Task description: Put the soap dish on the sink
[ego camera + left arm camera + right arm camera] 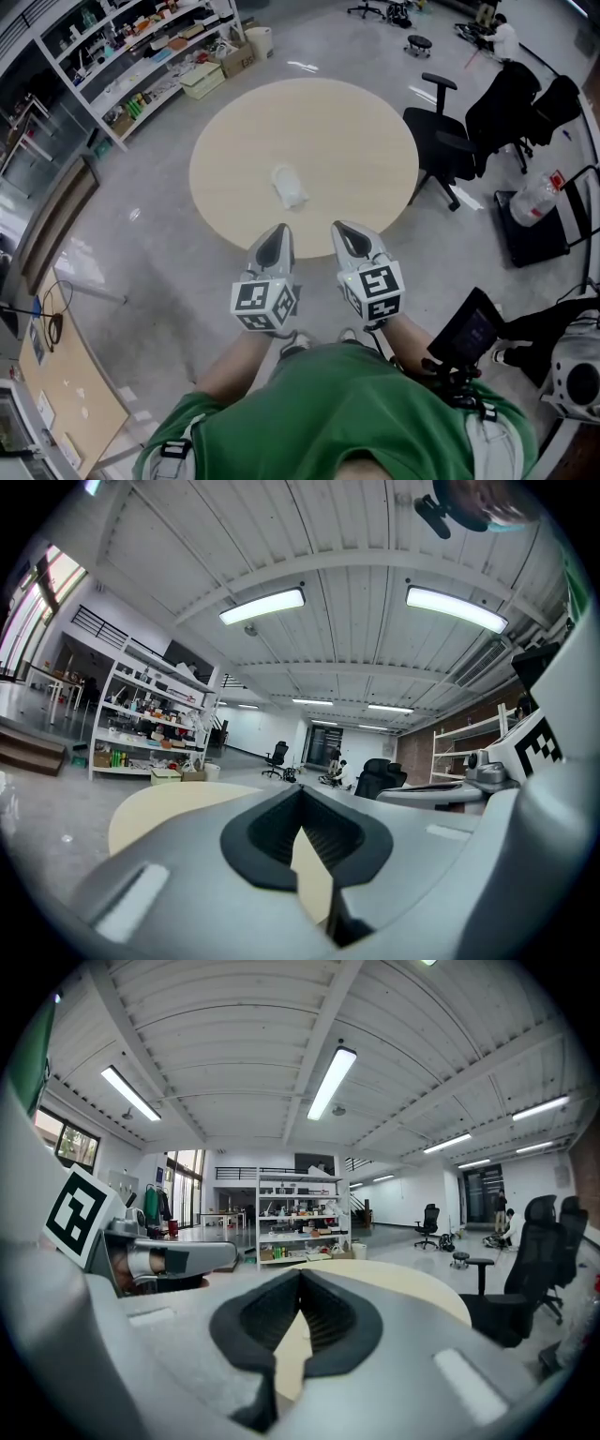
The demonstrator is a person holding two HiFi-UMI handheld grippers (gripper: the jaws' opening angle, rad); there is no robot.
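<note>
The person in a green shirt (347,412) holds both grippers side by side, with their tips over the near edge of a round beige tabletop (356,122). The left gripper (277,232) has its jaws clenched together with nothing between them. The right gripper (347,230) is the same: its jaws meet at the tip and hold nothing.

A small white item (289,186) lies alone near the middle of the tabletop, well apart from both grippers. At this size I cannot tell whether it is the soap dish.

The only clear markings are the black-and-white square patterns on the left cube (263,302) and the right cube (373,291), which carry no words. A cardboard box (239,59) on the floor by the shelves (141,56) has dark print that is too small to read. Black office chairs (450,141) stand at the tabletop's right edge.
</note>
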